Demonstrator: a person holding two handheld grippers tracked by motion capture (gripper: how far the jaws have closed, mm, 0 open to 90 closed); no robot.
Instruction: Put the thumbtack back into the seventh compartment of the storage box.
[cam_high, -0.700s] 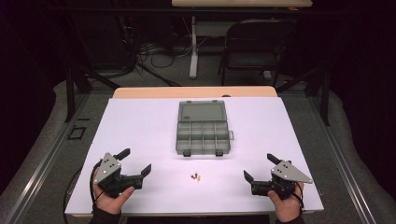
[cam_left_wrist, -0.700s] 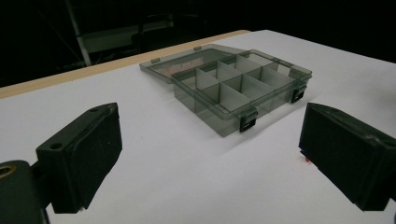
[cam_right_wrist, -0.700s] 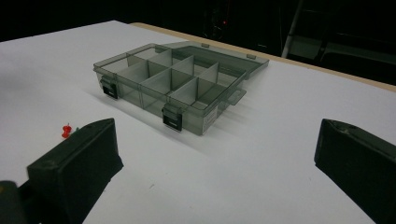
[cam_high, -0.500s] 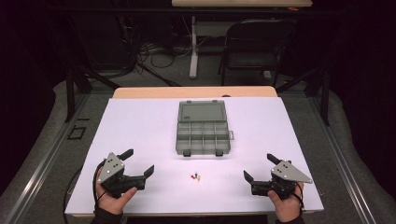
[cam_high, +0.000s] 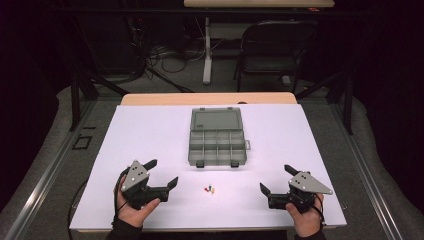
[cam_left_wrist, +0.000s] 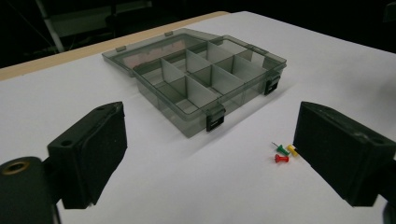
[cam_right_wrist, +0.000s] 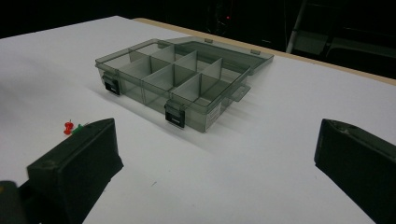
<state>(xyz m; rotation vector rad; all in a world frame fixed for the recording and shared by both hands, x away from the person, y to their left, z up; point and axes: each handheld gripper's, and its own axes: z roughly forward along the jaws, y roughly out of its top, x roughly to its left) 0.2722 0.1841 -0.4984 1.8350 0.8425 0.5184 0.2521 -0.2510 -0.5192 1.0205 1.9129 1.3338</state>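
A grey see-through compartment box (cam_high: 217, 137) lies open in the middle of the white table, its lid folded back; its compartments look empty (cam_left_wrist: 205, 79) (cam_right_wrist: 173, 79). Three pushpins (cam_high: 209, 189), red, green and yellow, lie loose in front of it (cam_left_wrist: 284, 152). The red pushpin (cam_right_wrist: 69, 127) peeks out beside my right gripper's near jaw. My left gripper (cam_high: 162, 173) is held open at the front left, nothing between its jaws (cam_left_wrist: 210, 158). At the front right my right gripper (cam_high: 276, 178) stands open and empty too (cam_right_wrist: 215, 158).
The white sheet (cam_high: 150, 135) covers a wooden table whose far edge (cam_high: 210, 98) shows. Beyond it stand a dark chair (cam_high: 272, 50) and a table leg (cam_high: 207, 50) with cables on the floor.
My left gripper has shifted a little toward the right and nearer the pushpins. The right gripper, box and pins have kept still.
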